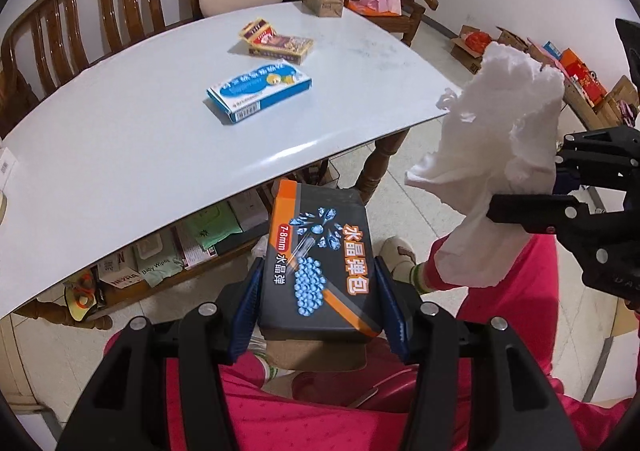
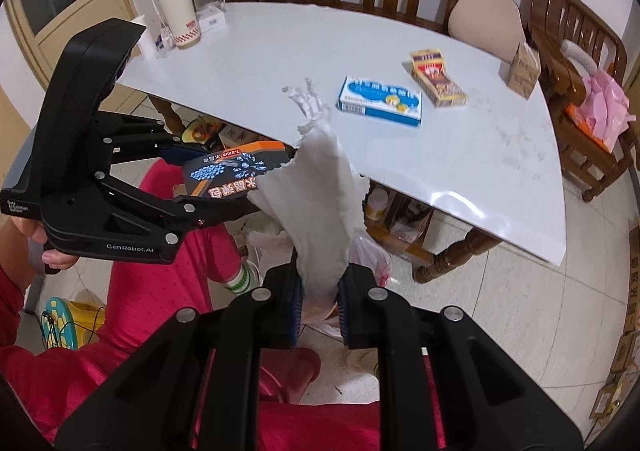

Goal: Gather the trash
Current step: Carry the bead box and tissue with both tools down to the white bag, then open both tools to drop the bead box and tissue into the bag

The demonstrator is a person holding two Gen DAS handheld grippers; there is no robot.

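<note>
Left tool (image 1: 318, 305): grips one dark box (image 1: 318, 259)
Right tool (image 2: 318, 301): pinches one white tissue (image 2: 316, 195)
Worktop (image 1: 120, 155): two boxes
Right view only: one cup (image 2: 176, 13)

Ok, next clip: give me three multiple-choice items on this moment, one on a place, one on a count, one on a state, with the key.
1. Where is the blue and white box?
A. on the white table
B. on the floor
C. in the left tool

2. How many flat boxes lie in the middle of the table?
A. one
B. two
C. four

3. What is the right tool doing?
A. standing open
B. shut on the white tissue
C. shut on a cup

Key: 1 A, it lies flat on the tabletop beside the red and yellow box. 2 B, only those two lie there. 3 B, the tissue is pinched between its fingers, while the left tool grips the dark box.
</note>
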